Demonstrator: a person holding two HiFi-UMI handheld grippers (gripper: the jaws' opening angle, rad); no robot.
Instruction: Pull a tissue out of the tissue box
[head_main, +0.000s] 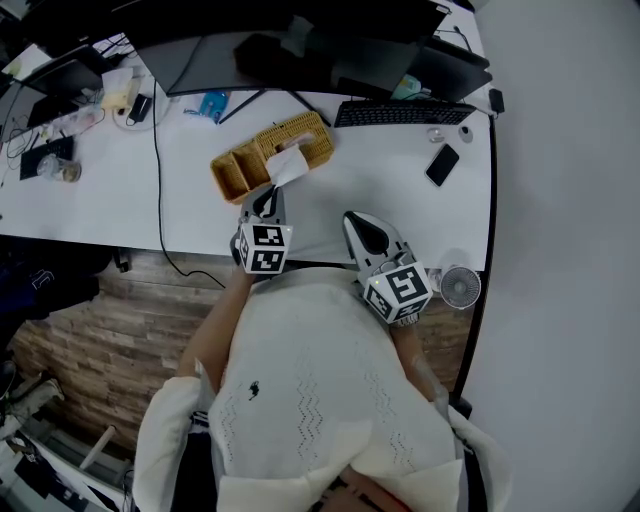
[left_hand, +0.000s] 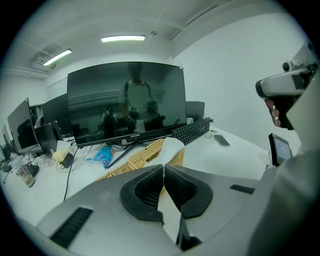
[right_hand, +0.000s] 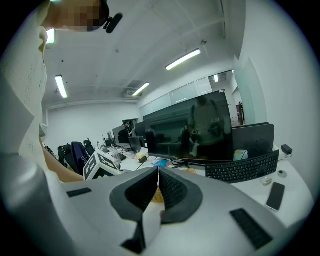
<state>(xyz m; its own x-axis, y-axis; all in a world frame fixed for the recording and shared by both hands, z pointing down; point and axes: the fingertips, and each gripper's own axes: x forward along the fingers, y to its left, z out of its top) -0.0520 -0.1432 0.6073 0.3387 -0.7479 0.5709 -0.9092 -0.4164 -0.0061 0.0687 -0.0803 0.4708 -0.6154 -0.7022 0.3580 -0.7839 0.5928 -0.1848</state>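
Pinching the tissue (left_hand: 172, 147) between closed jaws, the left gripper (left_hand: 163, 169) sits just short of the wicker tissue box (left_hand: 142, 154). The sheet runs ahead into the box, so the grasp looks done and the pull-out remains. To its right, the right gripper (right_hand: 158, 174) is closed on nothing.

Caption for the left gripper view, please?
Left gripper pinches a white paper tissue rising from a yellow wicker box.

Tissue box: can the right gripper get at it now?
Probably yes: only bare desk lies between the shut, empty right gripper and the box; the left gripper pinches the tissue.
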